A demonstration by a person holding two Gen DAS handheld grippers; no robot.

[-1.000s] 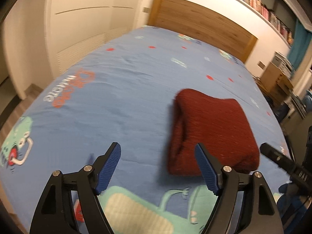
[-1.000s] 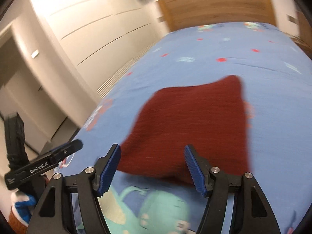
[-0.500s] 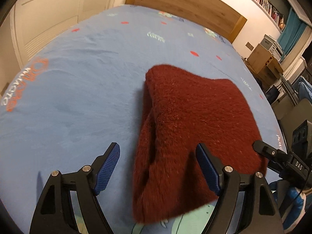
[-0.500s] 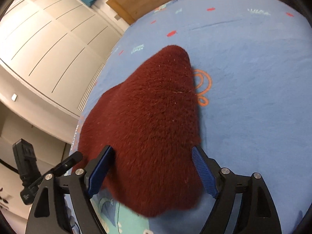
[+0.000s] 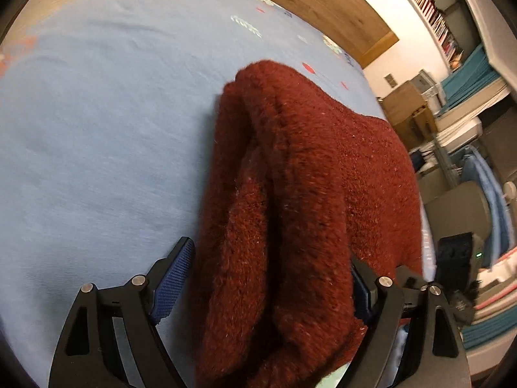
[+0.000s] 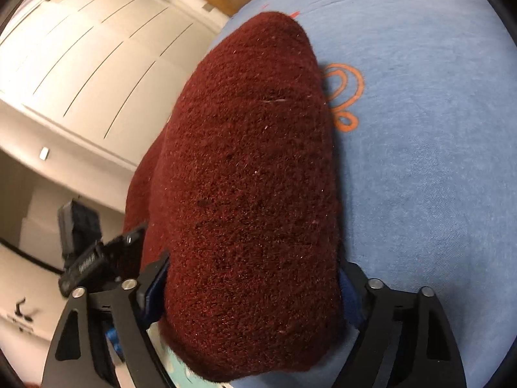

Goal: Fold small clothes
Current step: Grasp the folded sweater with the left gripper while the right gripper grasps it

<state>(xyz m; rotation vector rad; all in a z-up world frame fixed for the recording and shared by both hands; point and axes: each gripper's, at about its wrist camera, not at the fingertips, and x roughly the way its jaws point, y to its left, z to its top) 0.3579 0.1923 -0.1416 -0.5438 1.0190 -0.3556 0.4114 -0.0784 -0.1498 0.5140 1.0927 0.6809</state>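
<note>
Both tools have dropped closer to the dark red knitted garment (image 5: 310, 174) since a second ago, when it lay a little way ahead of them on the blue printed bed sheet (image 5: 97, 129); it now fills the middle of each wrist view. Seen from the left wrist, the left tool (image 5: 268, 278) straddles the near end of the folded knit, its jaws having just been opening: one blue pad (image 5: 173, 283) stands clear of the wool over bare sheet, the other is mostly hidden behind the fabric, so the tool is open rather than clamped. Seen from the right wrist, the right tool (image 6: 248, 291) also has the bundle between its fingers, its jaws having just been closing; both pads are half buried at the wool's edges, and whether they press on it cannot be told. The garment lies folded in thick layers on the bed, beside an orange squiggle print (image 6: 347, 97). A wooden headboard (image 5: 323, 3) stands beyond, with a bookshelf (image 5: 429, 13) high on the wall.
</note>
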